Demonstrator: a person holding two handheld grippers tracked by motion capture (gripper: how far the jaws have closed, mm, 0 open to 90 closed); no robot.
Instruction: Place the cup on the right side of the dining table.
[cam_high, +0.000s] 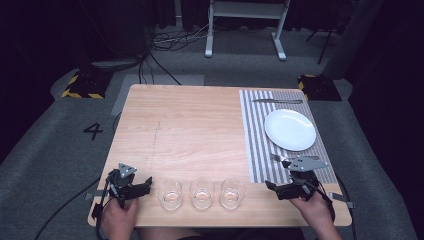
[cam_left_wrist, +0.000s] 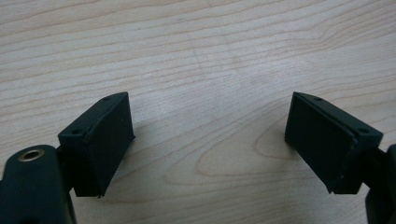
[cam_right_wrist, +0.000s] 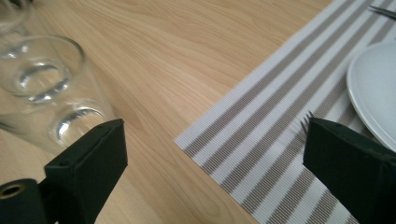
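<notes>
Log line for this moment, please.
left gripper: open, empty | right gripper: open, empty | glasses: untouched | fork: on placemat

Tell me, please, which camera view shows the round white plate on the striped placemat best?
The high view: the round white plate lies whole on the striped placemat. The right gripper view catches just its near edge; the left gripper view looks at bare wood.

Overhead, looking forward and down across the table (cam_high: 190, 125); gripper views close above wood, the right sharing placemat (cam_right_wrist: 261, 140) and plate (cam_right_wrist: 373, 84) ahead.
</notes>
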